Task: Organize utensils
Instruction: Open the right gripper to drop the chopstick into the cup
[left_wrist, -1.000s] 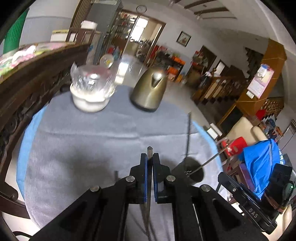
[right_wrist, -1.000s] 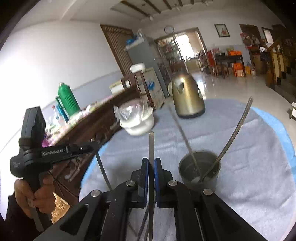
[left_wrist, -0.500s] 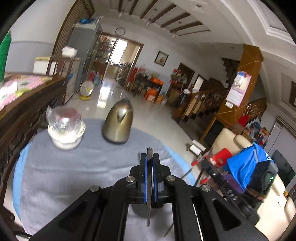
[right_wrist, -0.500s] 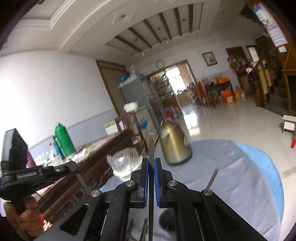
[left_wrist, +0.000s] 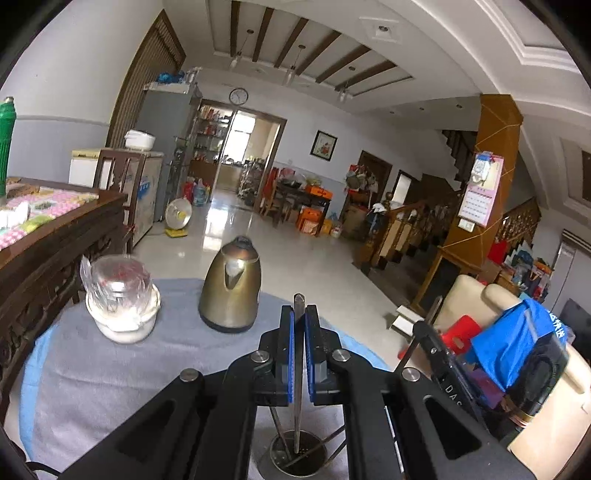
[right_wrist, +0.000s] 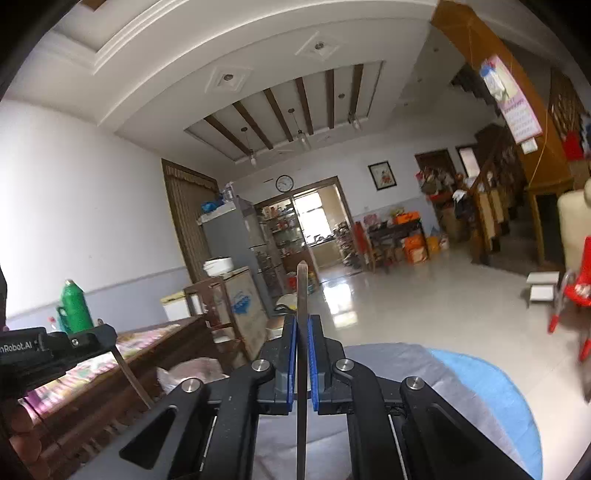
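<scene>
Utensils, thin metal ones, ride in both grippers above a grey-clothed round table (left_wrist: 110, 373): the left gripper (left_wrist: 298, 363) is clamped on one flat handle (left_wrist: 298, 306), the right gripper (right_wrist: 302, 363) on another (right_wrist: 302, 288). Directly beneath the left, a metal cup (left_wrist: 295, 456) already holds several slanting utensils. The step appears to be carrying pieces to that cup; next comes lowering each tip into it before letting go. A brass kettle (left_wrist: 231, 291) and plastic-wrapped white bowl (left_wrist: 122, 306) stand beyond.

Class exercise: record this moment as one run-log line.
left gripper: shut on utensil above metal cup | right gripper: shut on utensil | kettle: on table
</scene>
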